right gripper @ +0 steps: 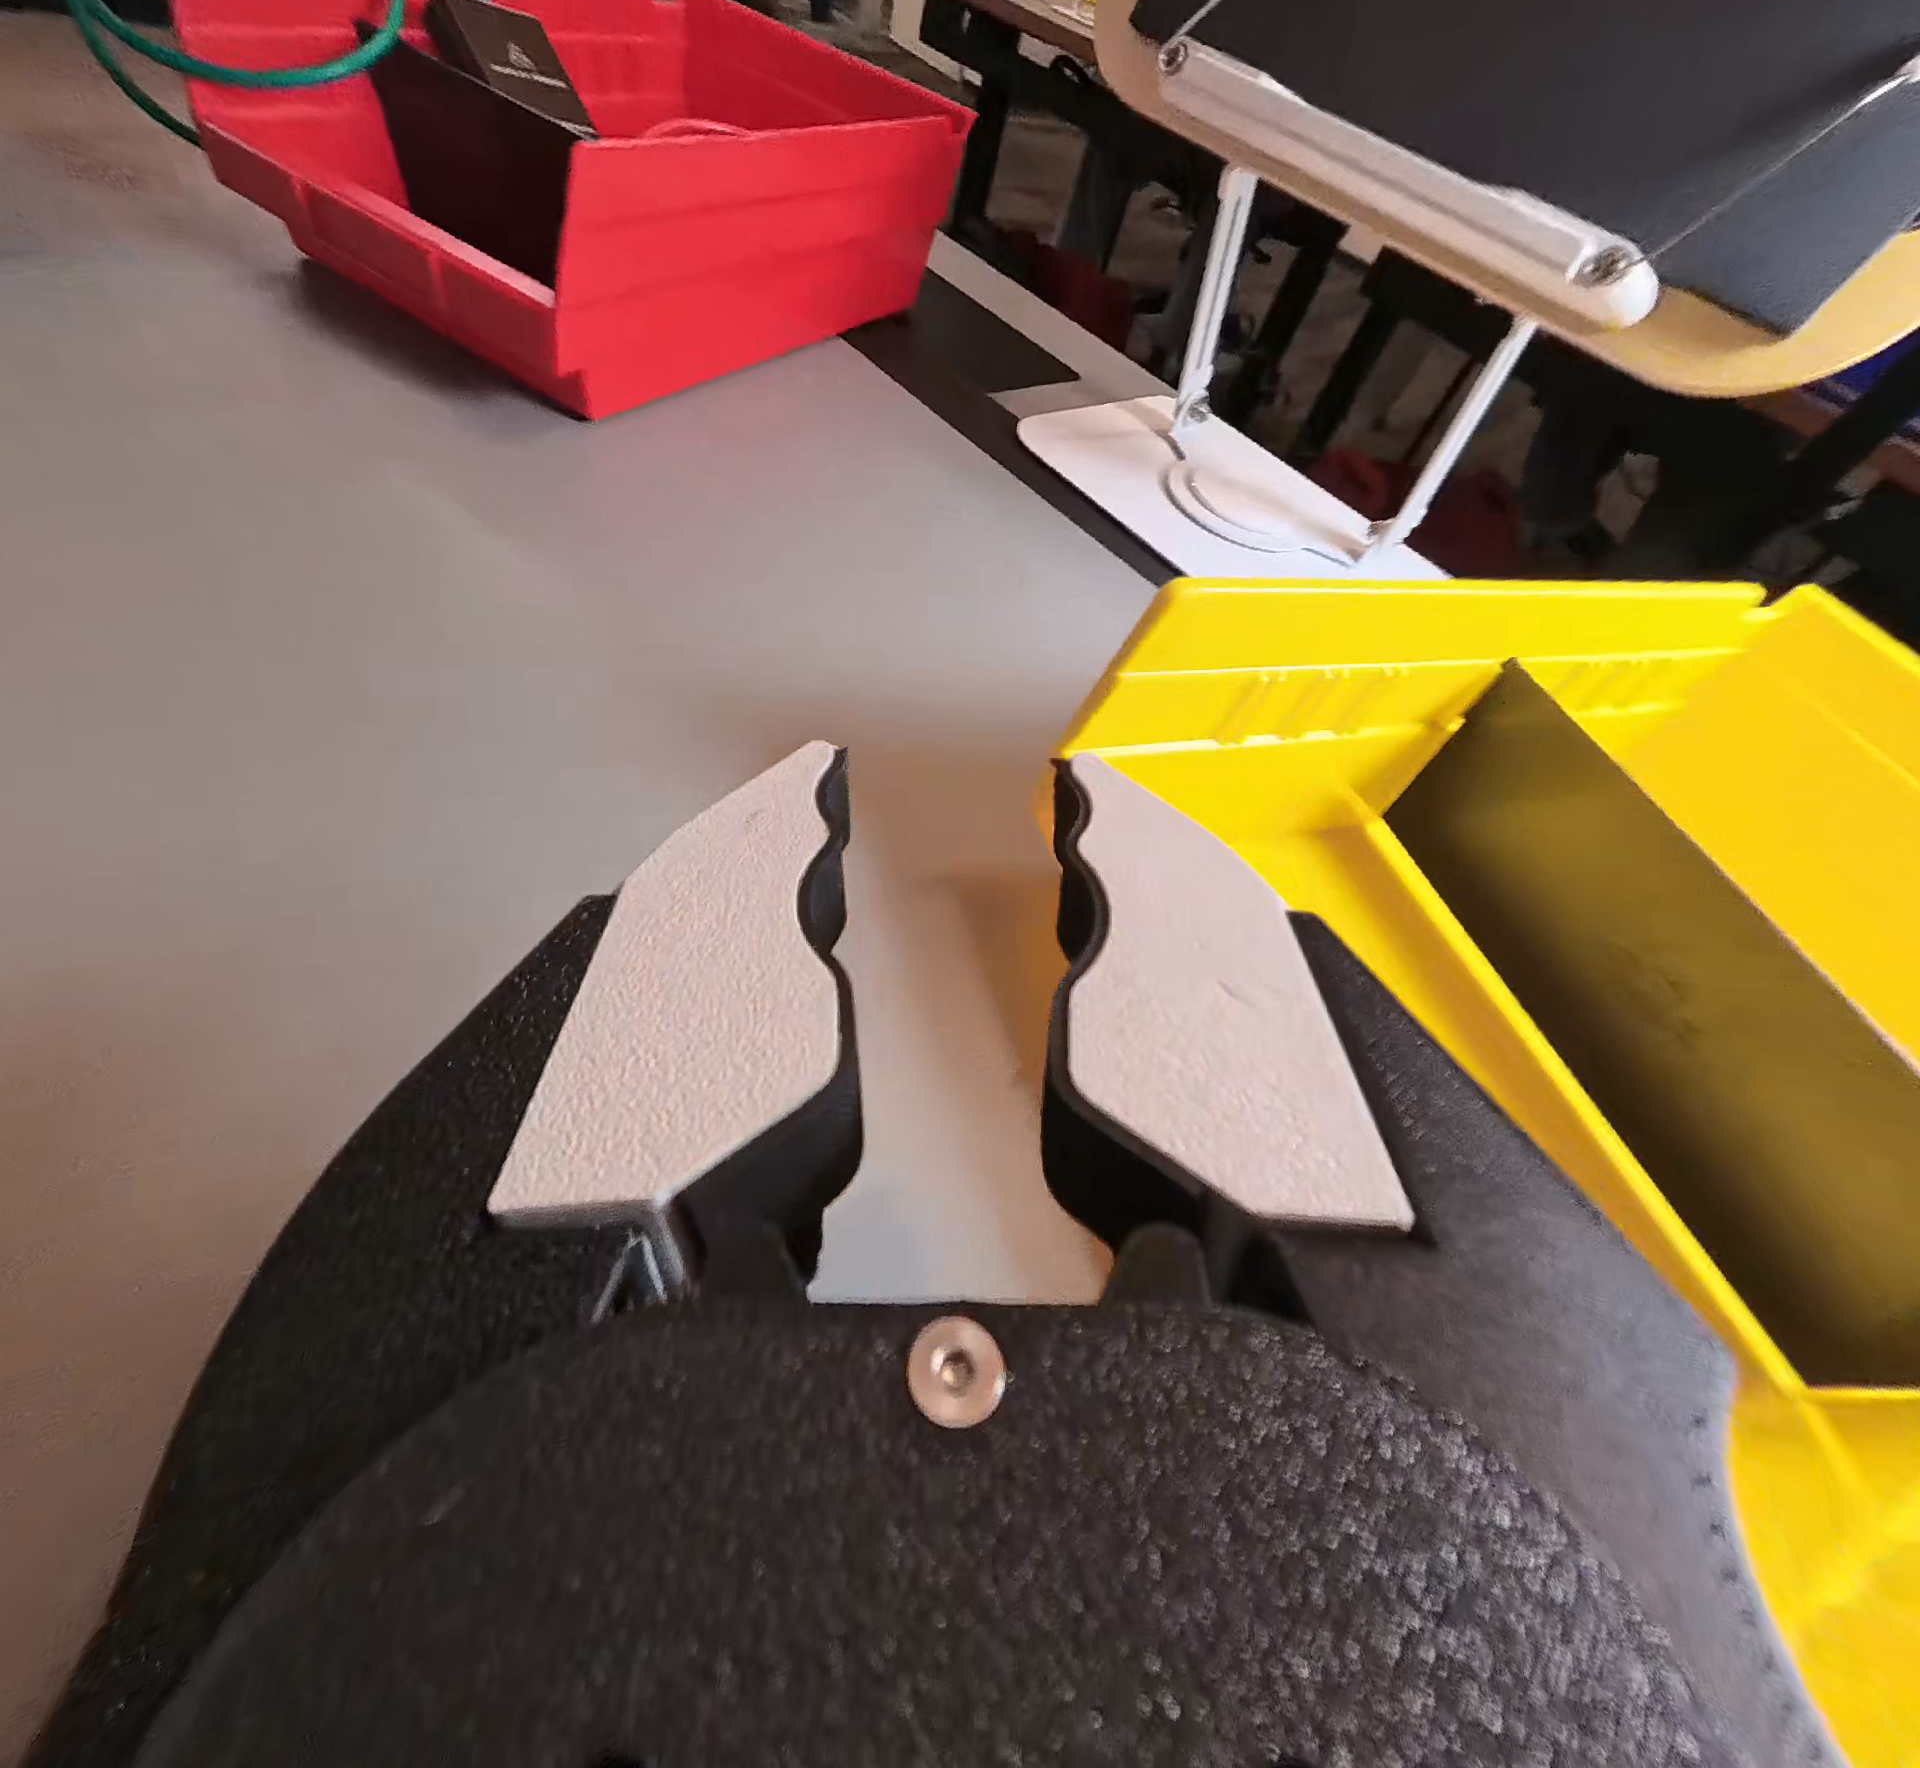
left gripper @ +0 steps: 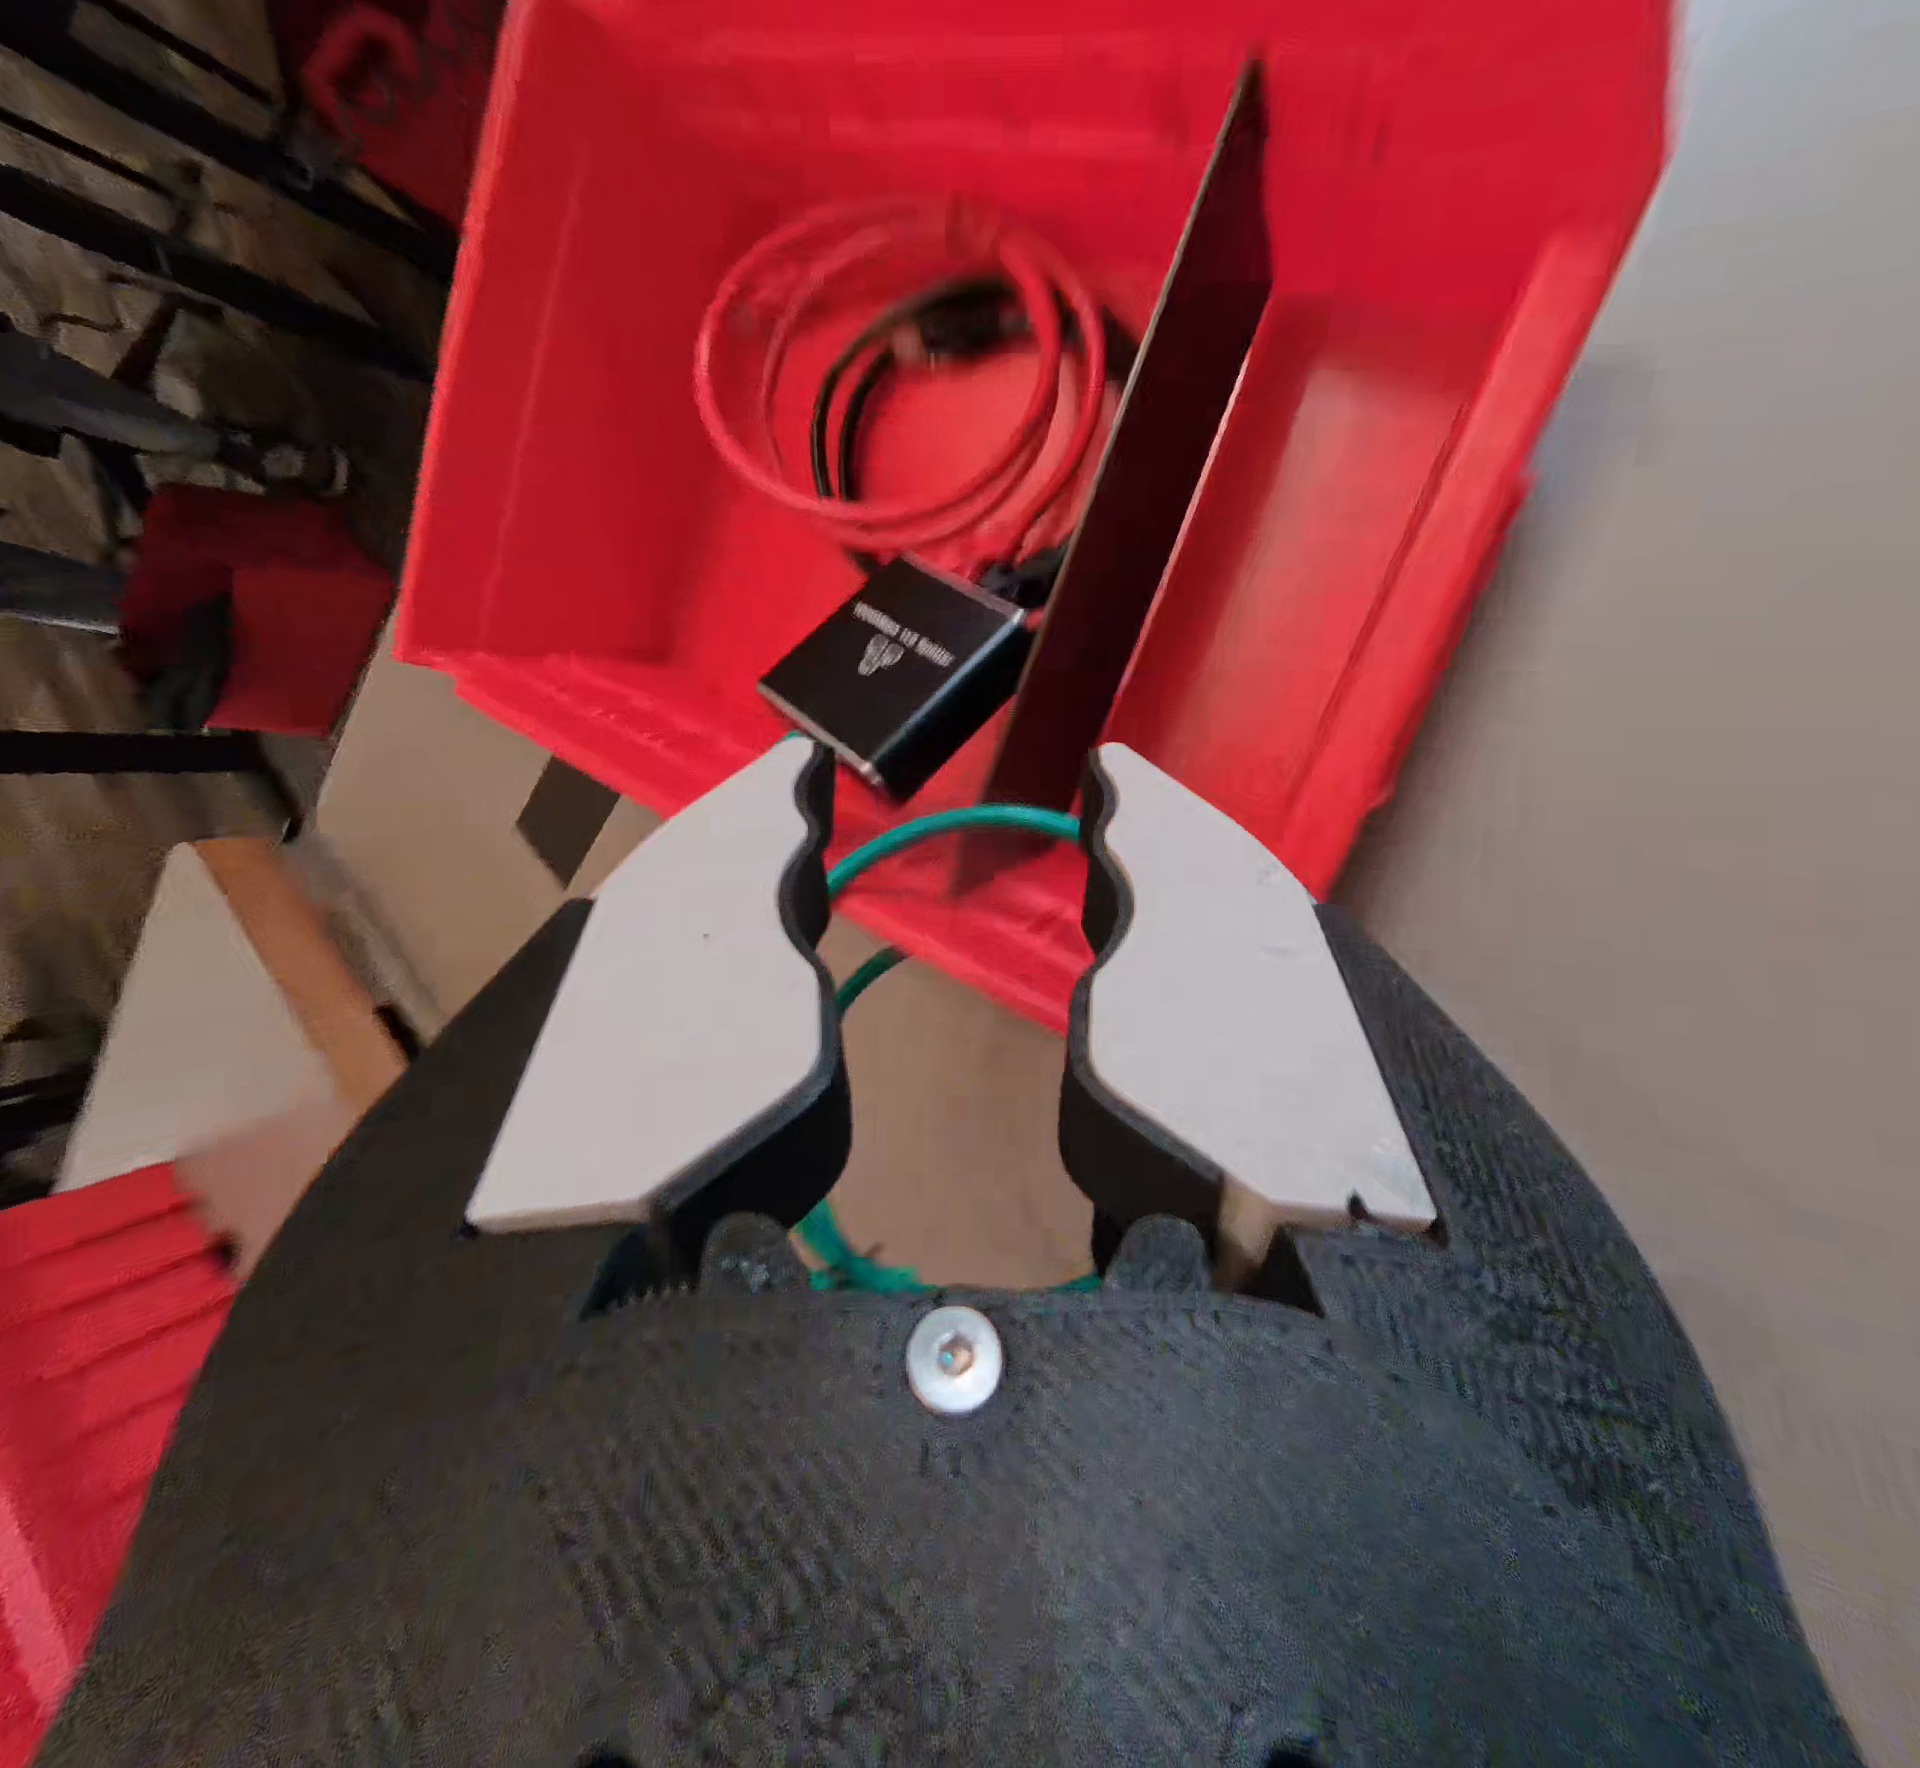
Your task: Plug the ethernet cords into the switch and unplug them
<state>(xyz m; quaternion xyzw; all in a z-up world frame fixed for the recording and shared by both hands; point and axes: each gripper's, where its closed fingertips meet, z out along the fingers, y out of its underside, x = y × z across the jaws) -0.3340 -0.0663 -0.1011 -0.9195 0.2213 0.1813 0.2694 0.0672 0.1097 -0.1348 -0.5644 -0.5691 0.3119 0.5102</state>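
Note:
A red bin (left gripper: 540,430) holds a coiled red ethernet cord (left gripper: 727,430) beside a black divider (left gripper: 1153,492). The small black switch (left gripper: 894,679) lies tilted over the bin's near wall. A green ethernet cord (left gripper: 945,819) runs from the switch through the gap between my left gripper's (left gripper: 956,768) fingers; the fingers stand apart, above the bin's near edge. In the right wrist view the red bin (right gripper: 727,243), the switch (right gripper: 509,56) and the green cord (right gripper: 249,71), looping up out of frame, are far off at top left. My right gripper (right gripper: 951,768) is open and empty, low over the grey table (right gripper: 416,627).
A yellow bin (right gripper: 1299,710) with a black divider (right gripper: 1662,991) sits right beside my right gripper. A white stand (right gripper: 1226,471) holding a dark panel is at the table's far edge. Another red bin (left gripper: 73,1406) shows at lower left of the left wrist view. My hands' fingertips stand some 45 centimetres from each other. To the small black switch (left gripper: 894,679): left tips about 6 centimetres, right tips about 45 centimetres. The right camera catches it too, in the right wrist view (right gripper: 499,52).

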